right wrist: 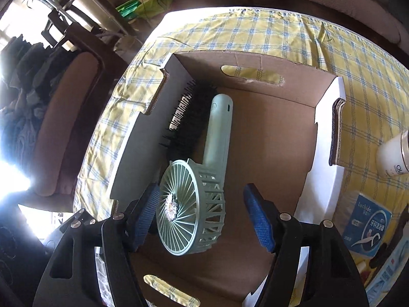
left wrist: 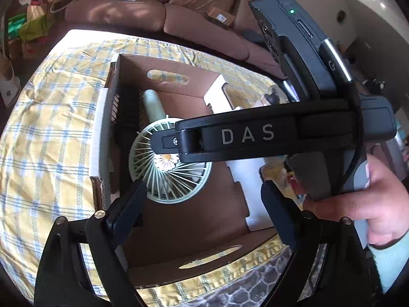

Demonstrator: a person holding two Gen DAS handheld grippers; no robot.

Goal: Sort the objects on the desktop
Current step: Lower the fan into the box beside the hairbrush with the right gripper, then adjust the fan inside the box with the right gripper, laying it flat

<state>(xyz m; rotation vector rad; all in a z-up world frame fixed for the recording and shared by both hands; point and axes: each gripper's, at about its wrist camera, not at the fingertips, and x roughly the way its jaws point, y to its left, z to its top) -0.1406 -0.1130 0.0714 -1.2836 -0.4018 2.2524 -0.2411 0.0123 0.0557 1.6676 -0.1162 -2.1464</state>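
Note:
A cardboard box [right wrist: 281, 133] stands on the checked tablecloth. In it lie a pale green hand fan [right wrist: 194, 204] with a daisy on its grille and a black hairbrush [right wrist: 189, 117] along the left wall. My right gripper [right wrist: 202, 215] is open just above the box, its blue pads either side of the fan head, not closed on it. In the left wrist view the fan [left wrist: 163, 176] and box [left wrist: 179, 220] lie below my open, empty left gripper [left wrist: 202, 199]. The right gripper's body, marked DAS [left wrist: 255, 135], crosses above the fan, held by a hand.
A white jar [right wrist: 393, 156], a blue floss packet [right wrist: 368, 227] and other small packets lie on the cloth [right wrist: 358, 58] right of the box. A brown sofa [left wrist: 153, 12] stands behind the table. A chair with clothes [right wrist: 51, 117] stands at the left.

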